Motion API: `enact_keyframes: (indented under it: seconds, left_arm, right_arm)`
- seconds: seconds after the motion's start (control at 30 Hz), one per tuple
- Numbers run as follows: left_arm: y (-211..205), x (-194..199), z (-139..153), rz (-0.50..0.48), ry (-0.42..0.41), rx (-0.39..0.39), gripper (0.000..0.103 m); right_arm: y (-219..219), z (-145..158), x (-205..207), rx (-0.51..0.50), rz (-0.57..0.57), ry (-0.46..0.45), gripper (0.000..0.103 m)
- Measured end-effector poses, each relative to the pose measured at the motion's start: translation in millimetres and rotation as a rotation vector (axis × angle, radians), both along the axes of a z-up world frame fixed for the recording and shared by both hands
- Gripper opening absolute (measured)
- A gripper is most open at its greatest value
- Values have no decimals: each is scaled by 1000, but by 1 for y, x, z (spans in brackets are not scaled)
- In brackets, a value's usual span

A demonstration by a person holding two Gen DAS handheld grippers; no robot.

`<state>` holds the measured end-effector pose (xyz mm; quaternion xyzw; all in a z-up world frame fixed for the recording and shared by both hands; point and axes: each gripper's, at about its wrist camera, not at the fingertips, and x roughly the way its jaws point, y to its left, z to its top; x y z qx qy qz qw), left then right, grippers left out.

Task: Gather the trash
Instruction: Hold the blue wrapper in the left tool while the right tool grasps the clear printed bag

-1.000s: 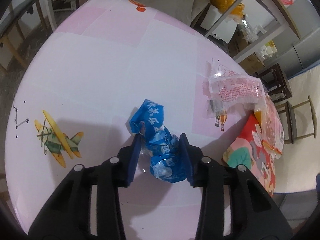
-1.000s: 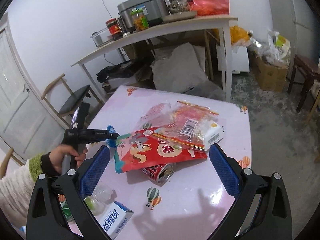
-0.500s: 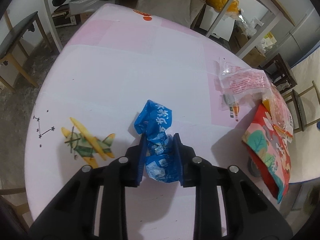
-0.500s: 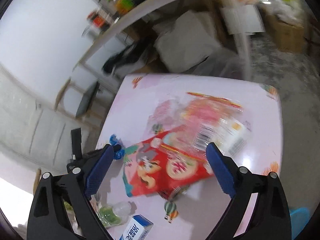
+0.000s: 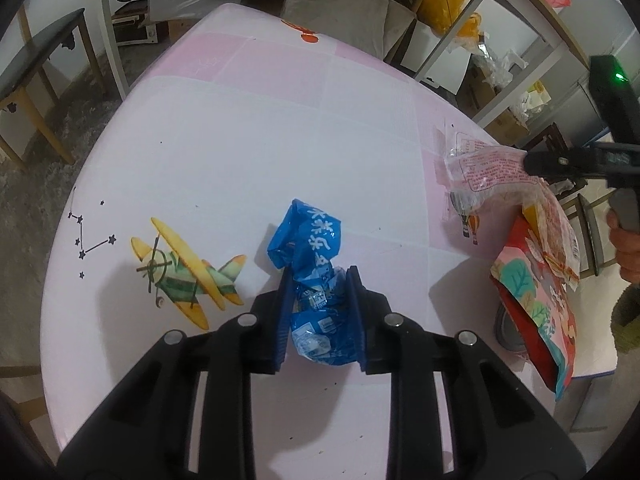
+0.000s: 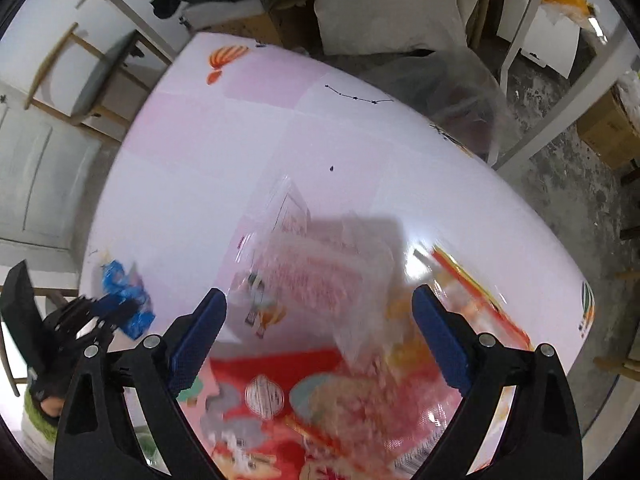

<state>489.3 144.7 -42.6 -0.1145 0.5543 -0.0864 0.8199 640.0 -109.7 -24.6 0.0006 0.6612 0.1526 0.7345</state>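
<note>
— On the glossy pink-and-white table (image 5: pixel 248 152), what lies between the left gripper (image 5: pixel 320 276) pads?

— Crumpled blue plastic wrapper with white lettering (image 5: pixel 316 280): crinkly, shiny film, twisted at the waist. The ribbed blue pads press on both its sides, having just closed in on it, and its upper half flares out past the fingertips, above the tabletop by the printed yellow biplane (image 5: pixel 184 272).

— And the right gripper (image 6: pixel 320 320)?

— Its jaws stand spread wide over a clear crinkled bag with pink print (image 6: pixel 320 276), gripping nothing. Below lies a flat red snack packet with cartoon pictures (image 6: pixel 280 392).

— What differs between views?

— Left wrist view is sharp and shows a round metal can (image 5: pixel 508 332) tucked under the red packet. Right wrist view is motion-blurred, yet shows the left gripper from outside, a hand with a green cuff (image 6: pixel 36 404) behind it.
</note>
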Motion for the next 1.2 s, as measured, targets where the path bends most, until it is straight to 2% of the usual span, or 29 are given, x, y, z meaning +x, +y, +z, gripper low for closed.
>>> enact_keyframes:
  seconds: [0.1, 0.17, 0.33, 0.37, 0.43, 0.5, 0.53, 0.67, 0.8, 0.9, 0.97, 1.0, 1.03, 1.1, 1.2]
  left_arm:
    - [1, -1, 0, 2, -2, -6, 24]
    - [1, -1, 0, 5, -3, -11, 24]
    - [2, -3, 0, 12, -7, -18, 24]
    - [2, -3, 0, 14, -8, -18, 24]
    - [2, -4, 0, 18, -9, -22, 24]
    - [4, -4, -1, 24, -8, -30, 23]
    - [5, -4, 0, 27, -8, -38, 23]
    - [10, -5, 2, 45, 1, -66, 22]
    - [14, -10, 8, 60, -8, -73, 21]
    - [17, -12, 10, 63, -10, -71, 21]
    - [18, -12, 10, 61, -5, -71, 21]
    - [18, -12, 9, 61, -1, -70, 21]
    - [18, -12, 9, 61, 2, -71, 21]
    - [18, -12, 8, 61, 7, -72, 21]
    - [18, -10, 7, 61, 12, -72, 21]
  right_arm:
    - [14, -8, 4, -22, 31, 19, 91]
    - [22, -11, 1, -47, 51, 14, 85]
    - [27, -16, -6, -56, 45, 28, 45]
    - [28, -16, -6, -53, 42, 28, 41]
    - [29, -16, -9, -41, 34, 25, 25]
    - [29, -15, -10, -26, 19, 19, 14]
    - [29, -13, -12, -9, 6, 17, 9]
    - [28, -4, -15, 53, -31, -5, 5]
    - [31, 11, -20, 85, -30, -47, 5]
    - [39, 23, -24, 85, 29, -101, 7]
    - [47, 26, -23, 80, 73, -102, 33]
    - [50, 25, -21, 67, 89, -104, 63]
    - [54, 23, -18, 26, 99, -123, 82]
    - [62, 16, -11, -38, 123, -124, 83]
    - [68, -15, 9, -60, 82, 18, 83]
